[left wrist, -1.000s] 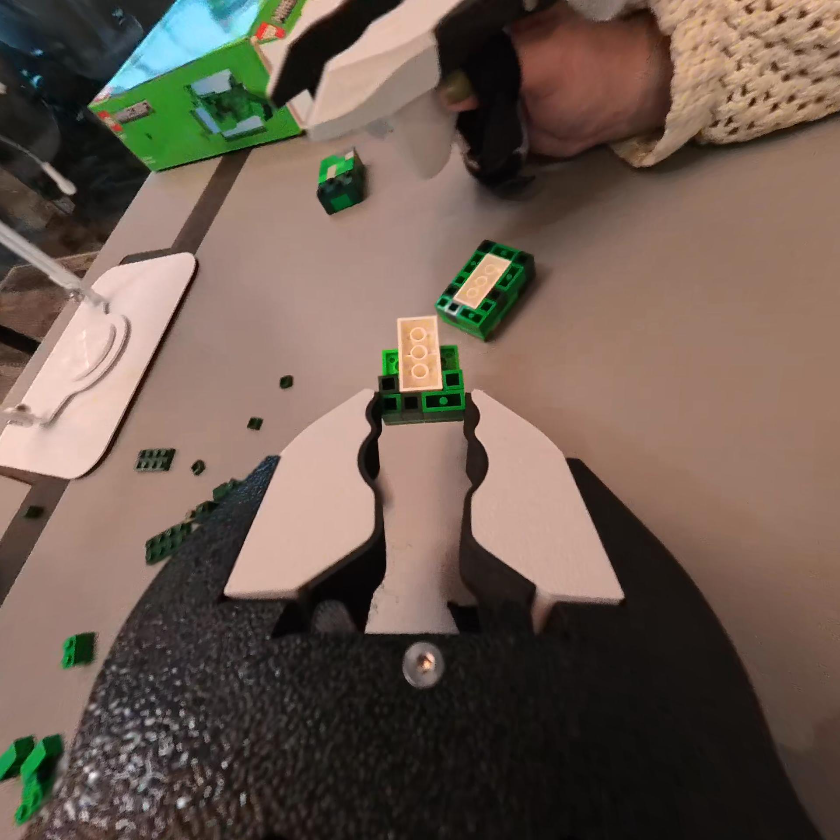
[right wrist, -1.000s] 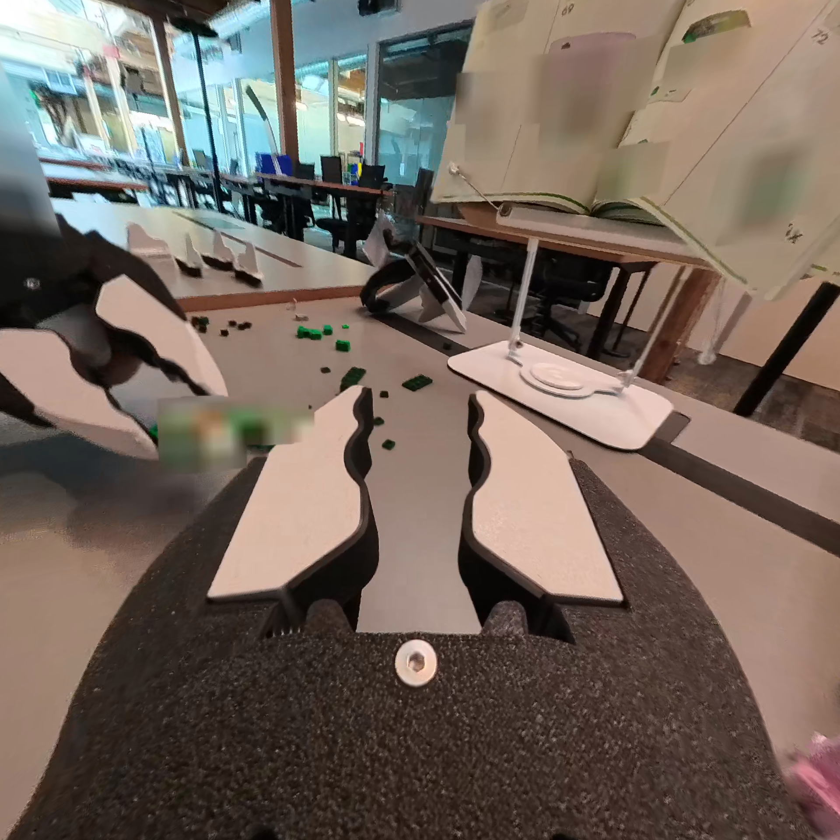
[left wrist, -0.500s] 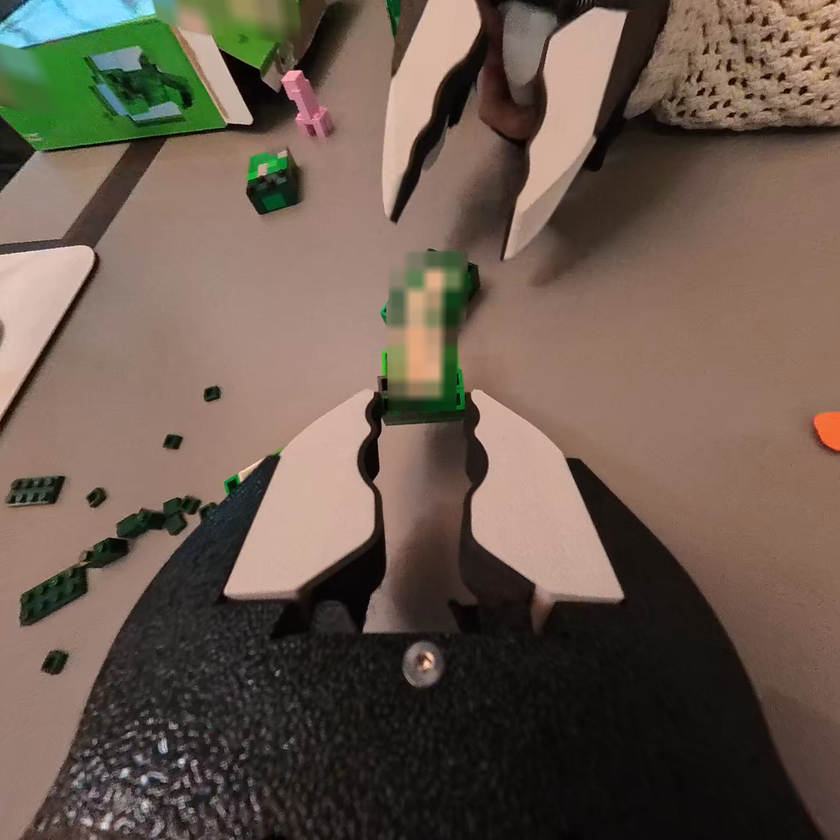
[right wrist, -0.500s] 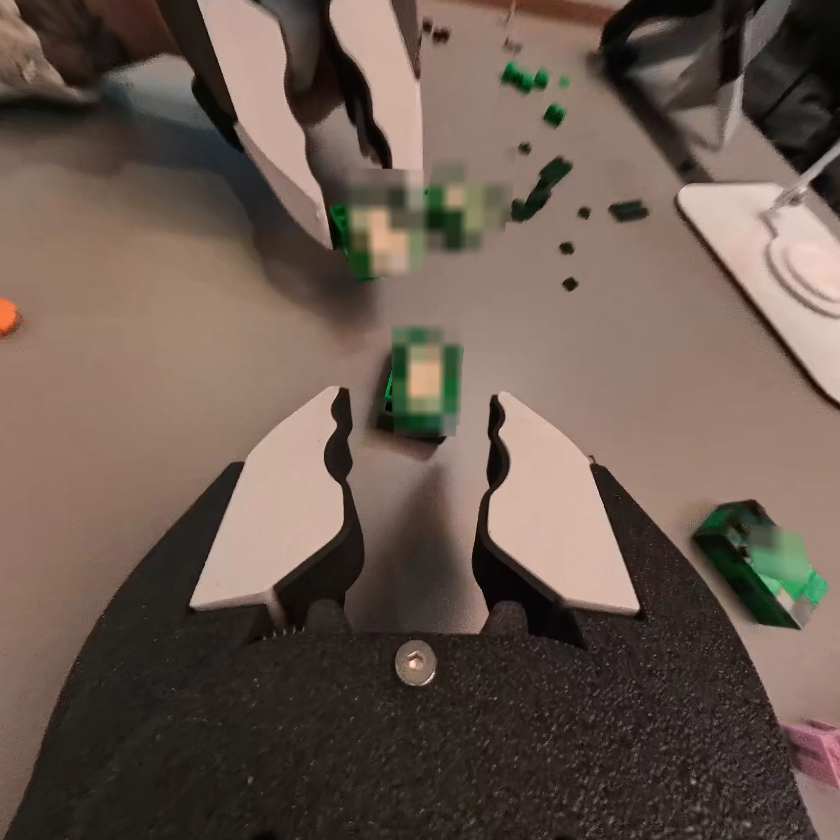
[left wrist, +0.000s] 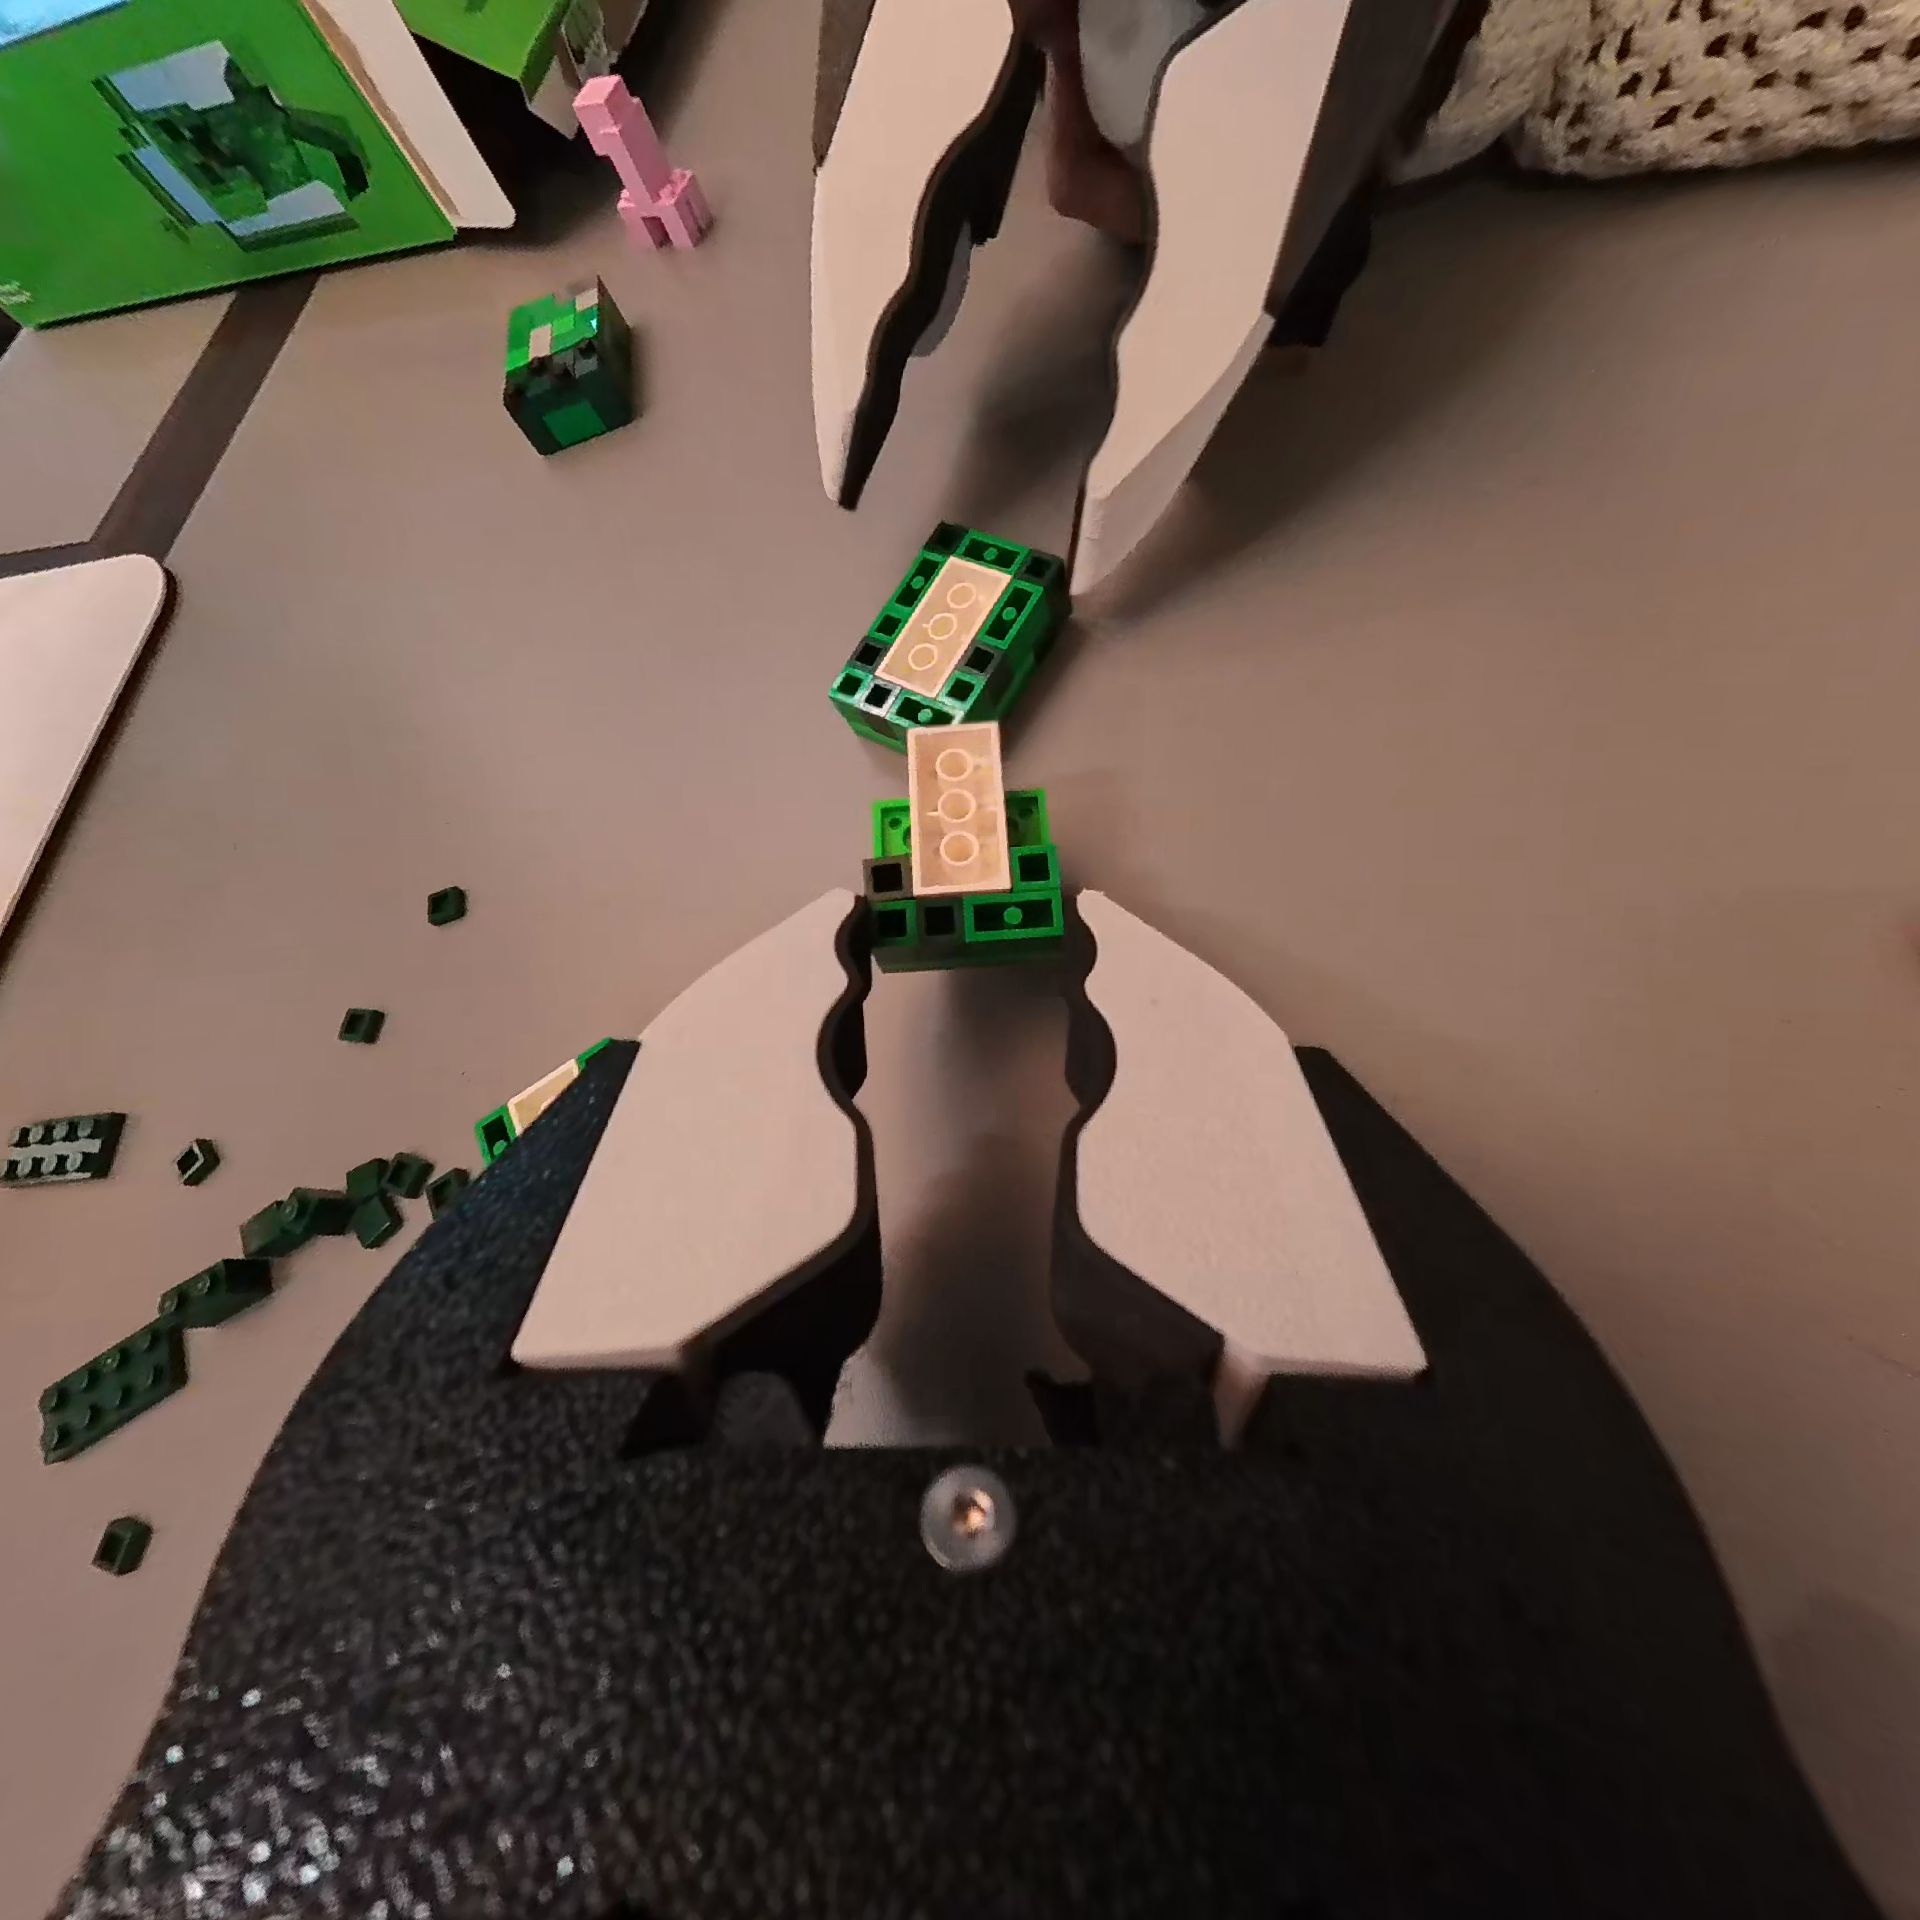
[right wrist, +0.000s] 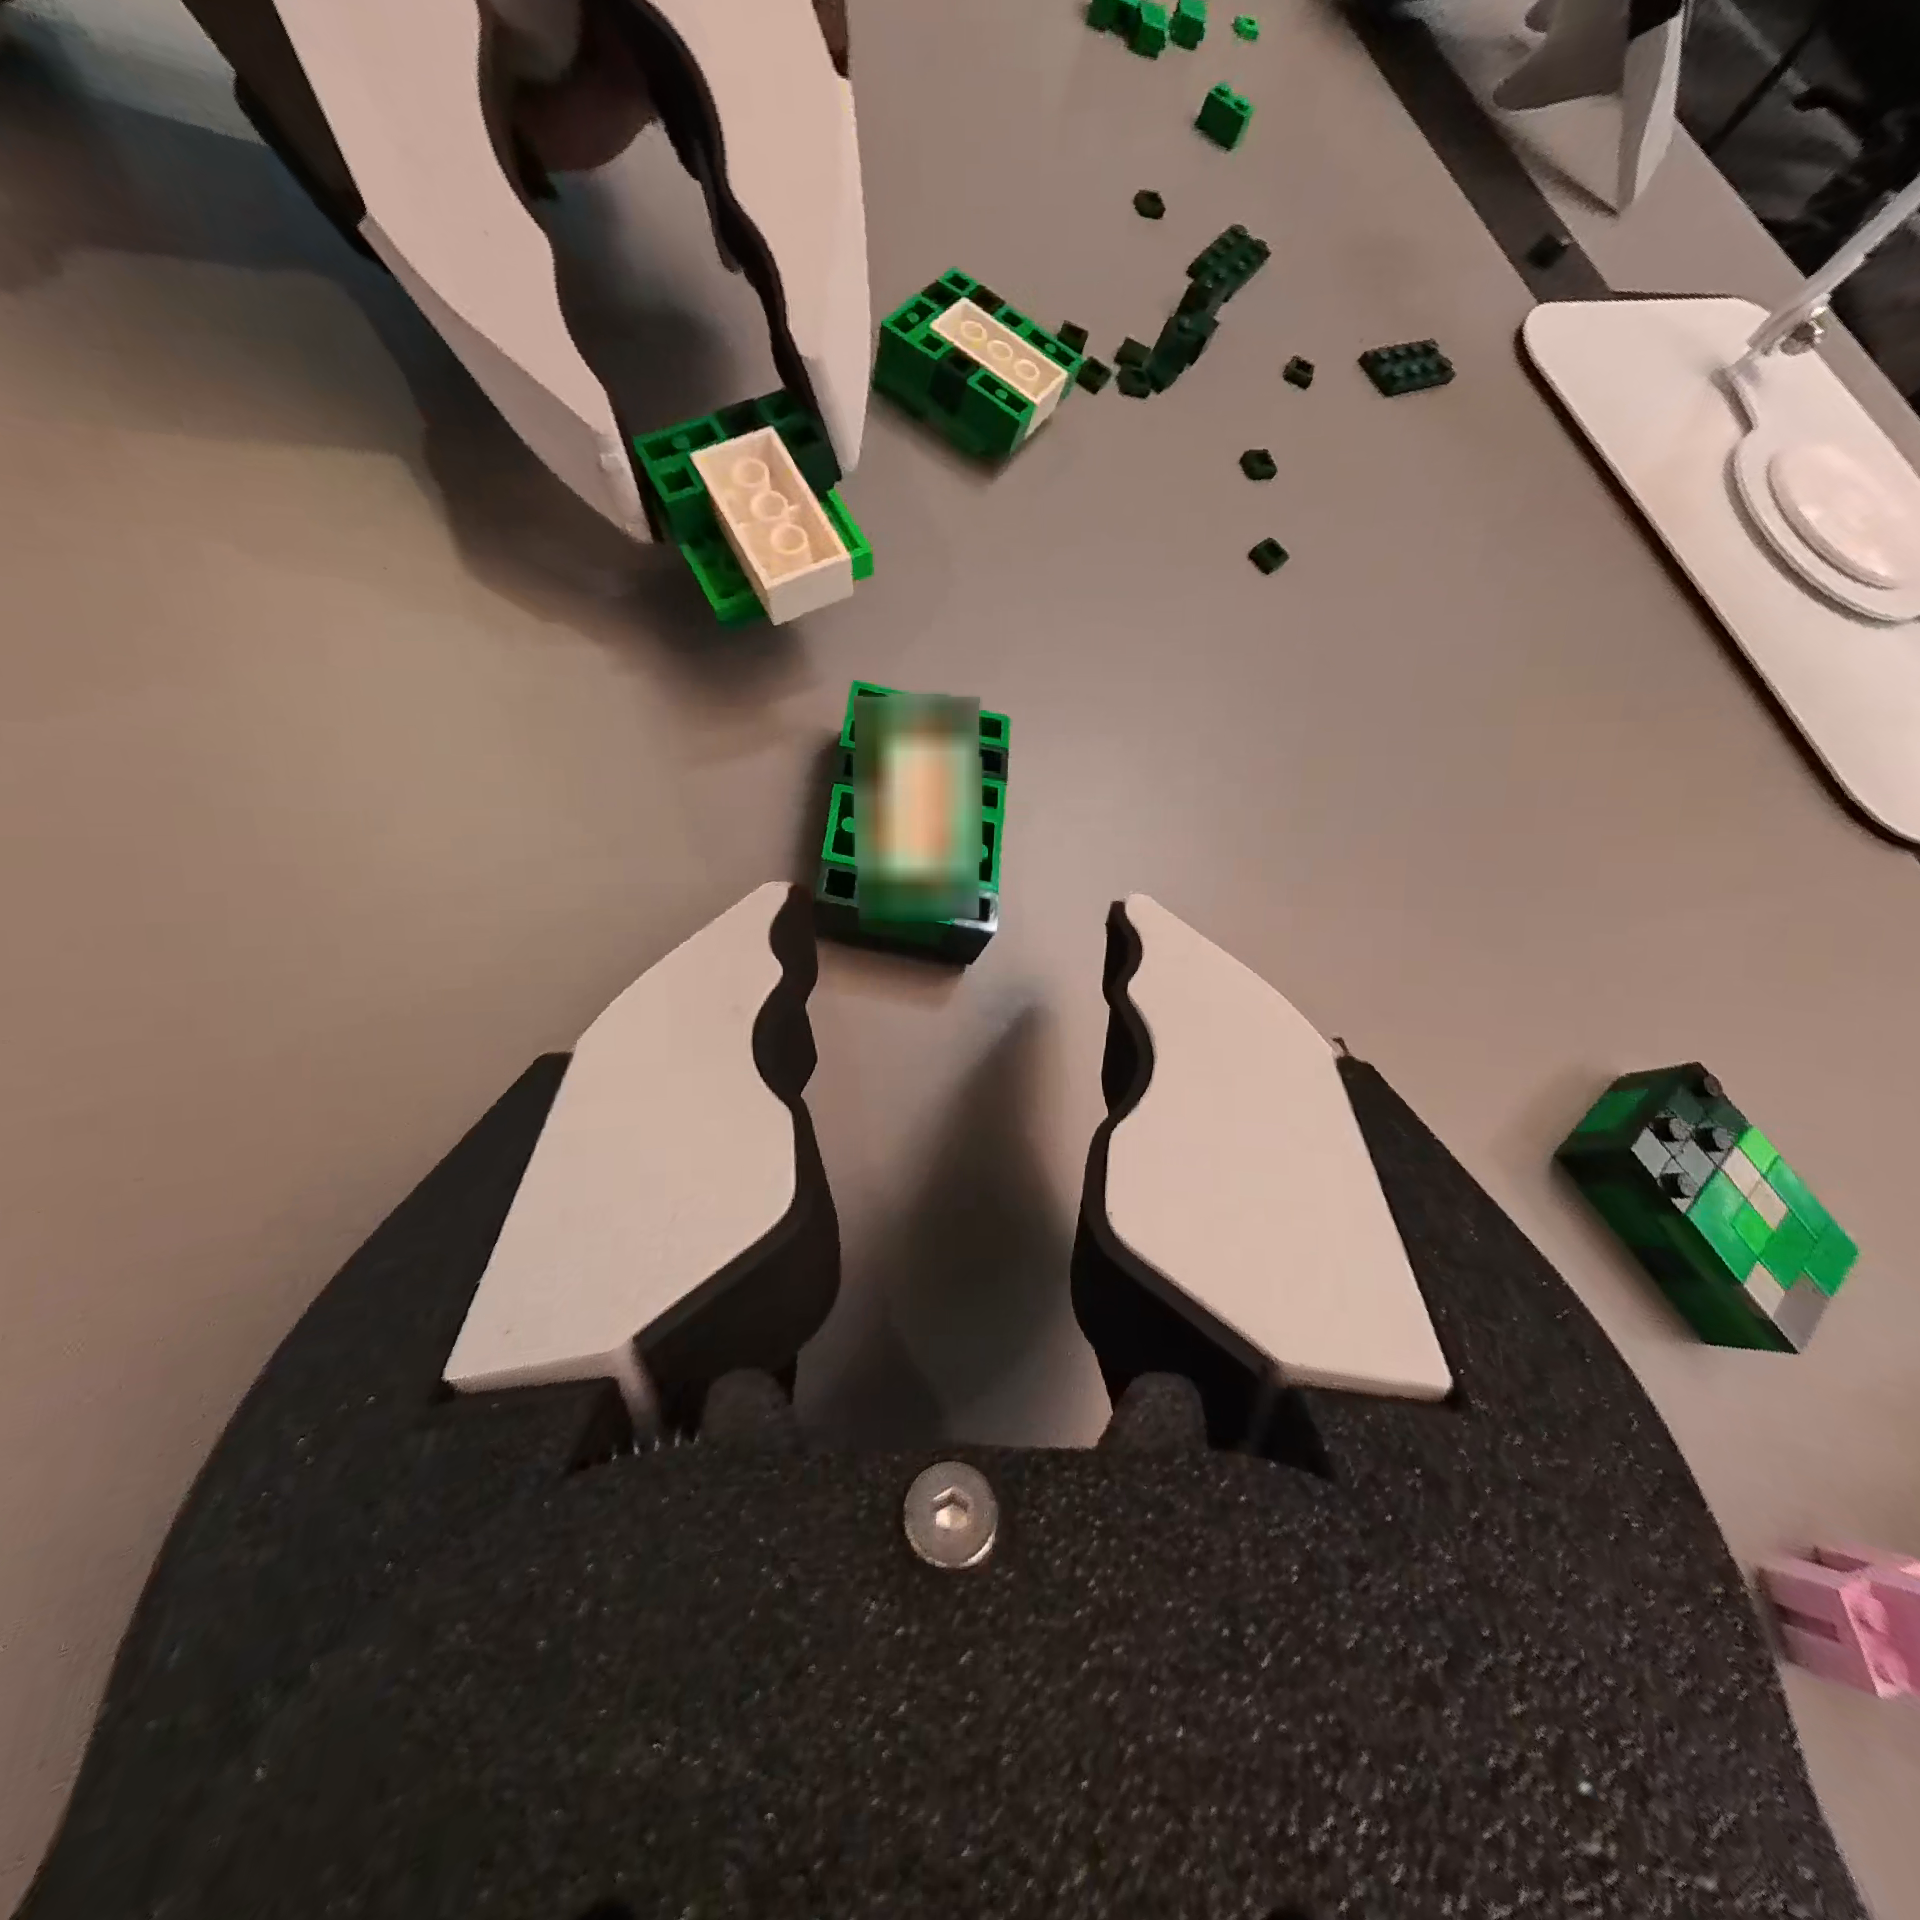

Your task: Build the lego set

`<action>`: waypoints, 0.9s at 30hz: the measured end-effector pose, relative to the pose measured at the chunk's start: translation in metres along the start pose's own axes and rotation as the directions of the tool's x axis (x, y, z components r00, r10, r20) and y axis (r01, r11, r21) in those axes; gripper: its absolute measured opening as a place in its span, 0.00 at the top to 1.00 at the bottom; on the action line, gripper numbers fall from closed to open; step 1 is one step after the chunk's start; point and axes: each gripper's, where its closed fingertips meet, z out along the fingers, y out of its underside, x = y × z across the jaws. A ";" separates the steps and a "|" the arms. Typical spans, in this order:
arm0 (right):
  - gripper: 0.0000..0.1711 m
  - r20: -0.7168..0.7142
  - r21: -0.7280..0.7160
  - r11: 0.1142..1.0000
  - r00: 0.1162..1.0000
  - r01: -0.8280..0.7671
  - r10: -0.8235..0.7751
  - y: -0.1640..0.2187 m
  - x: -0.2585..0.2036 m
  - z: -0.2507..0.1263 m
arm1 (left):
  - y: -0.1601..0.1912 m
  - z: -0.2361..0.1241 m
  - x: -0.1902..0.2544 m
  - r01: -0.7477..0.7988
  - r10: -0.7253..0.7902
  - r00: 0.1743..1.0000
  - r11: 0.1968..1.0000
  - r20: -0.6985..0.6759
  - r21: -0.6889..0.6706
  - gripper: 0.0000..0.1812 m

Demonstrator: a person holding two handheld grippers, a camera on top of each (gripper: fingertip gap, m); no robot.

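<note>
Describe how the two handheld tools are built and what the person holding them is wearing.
Both match. The left tool and right tool each have two flat, pale grey fingers that taper to points, with wavy black inner edges. Each sits on a rough, speckled black body with one silver screw in the middle. No cables show. The person wears a cream, open-knit sleeve.

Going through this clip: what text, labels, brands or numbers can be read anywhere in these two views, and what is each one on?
Green box: small print at its lower left corner, cut off by the frame edge and too blurred to read.
Green and white block in the left gripper: no writing.
Block lying on the table: its top is under a mosaic patch, nothing readable.
White stand base: no print visible.
No other text shows.
</note>
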 end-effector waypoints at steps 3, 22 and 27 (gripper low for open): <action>0.70 -0.028 -0.005 1.000 1.000 -0.002 0.002 0.002 0.005 -0.001 | 0.001 0.000 0.000 0.007 -0.007 1.000 1.000 -0.004 -0.002 0.81; 0.69 -0.225 0.111 0.994 0.973 -0.020 0.045 -0.011 0.038 -0.016 | 0.006 0.002 0.002 -0.006 0.006 1.000 0.999 -0.012 -0.035 0.81; 0.71 -0.345 0.315 0.946 0.918 -0.081 0.194 -0.026 0.064 -0.035 | 0.008 0.003 0.003 -0.003 0.002 1.000 0.999 -0.020 -0.045 0.81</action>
